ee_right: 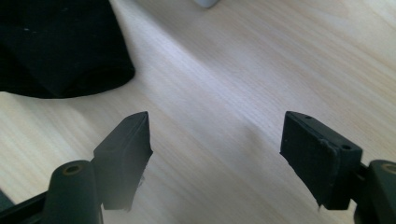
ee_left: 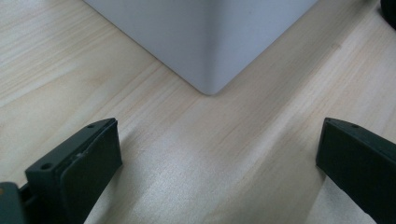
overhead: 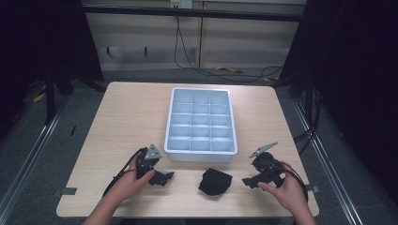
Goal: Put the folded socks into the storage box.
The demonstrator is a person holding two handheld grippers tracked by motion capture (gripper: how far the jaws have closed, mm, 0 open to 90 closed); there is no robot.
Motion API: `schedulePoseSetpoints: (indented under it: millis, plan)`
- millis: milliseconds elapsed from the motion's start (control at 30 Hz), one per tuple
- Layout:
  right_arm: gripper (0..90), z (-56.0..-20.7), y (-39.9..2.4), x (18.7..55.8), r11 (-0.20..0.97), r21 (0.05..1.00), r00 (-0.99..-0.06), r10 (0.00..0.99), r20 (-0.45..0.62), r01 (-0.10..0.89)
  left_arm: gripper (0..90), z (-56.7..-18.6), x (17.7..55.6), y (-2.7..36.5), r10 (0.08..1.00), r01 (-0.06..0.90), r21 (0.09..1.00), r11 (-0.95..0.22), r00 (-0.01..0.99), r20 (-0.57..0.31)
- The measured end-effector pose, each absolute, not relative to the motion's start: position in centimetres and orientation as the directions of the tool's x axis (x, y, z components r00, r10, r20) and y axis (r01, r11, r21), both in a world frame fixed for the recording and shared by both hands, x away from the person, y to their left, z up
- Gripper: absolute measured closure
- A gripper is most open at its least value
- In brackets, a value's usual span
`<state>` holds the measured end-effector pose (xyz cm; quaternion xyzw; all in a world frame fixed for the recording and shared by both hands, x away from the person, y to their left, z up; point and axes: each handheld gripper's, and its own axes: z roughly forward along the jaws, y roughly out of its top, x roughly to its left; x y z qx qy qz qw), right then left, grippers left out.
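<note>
Your left gripper [overhead: 165,177] sits low over the near left part of the table [overhead: 122,122], held in your left hand [overhead: 133,180], and it points toward the middle. In the left gripper view its fingers [ee_left: 88,158] are spread wide with nothing between them but bare wood; just ahead of them stands the near corner of the white tray [ee_left: 210,46].

That white tray [overhead: 201,154] lies in the middle of the table, cut into rows of small compartments, its near wall facing you.

Just in front of that near wall, between your two grippers and apart from both, lies the black cloth [overhead: 215,182], bunched into a loose lump on the wood. In the right gripper view the black cloth [ee_right: 60,51] lies ahead and to the left of the fingers, not touching them.

Your right gripper [overhead: 248,182] is held in your right hand [overhead: 286,190] near the table's right near corner and points toward the cloth. Its fingers [ee_right: 126,149] are released and stand well apart, with only the table top between them.
</note>
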<state>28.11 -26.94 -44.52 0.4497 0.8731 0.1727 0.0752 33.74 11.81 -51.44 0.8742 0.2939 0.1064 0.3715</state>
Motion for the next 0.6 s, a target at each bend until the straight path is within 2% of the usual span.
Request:
schedulePoseSetpoints:
  millis: [333,600]
  plan:
    - [24.4,-43.0,-25.2,28.2,0.612,0.342,-0.649,0.76,-0.006,0.713,0.0,-51.4,33.7,11.8,0.592,0.434,0.712,-0.552,0.805,-0.032]
    - [25.6,-41.2,-23.3,28.3,0.639,0.345,-0.684,0.729,0.012,0.687,0.0,-51.4,33.7,11.8,0.592,0.434,0.711,-0.552,0.805,-0.032]
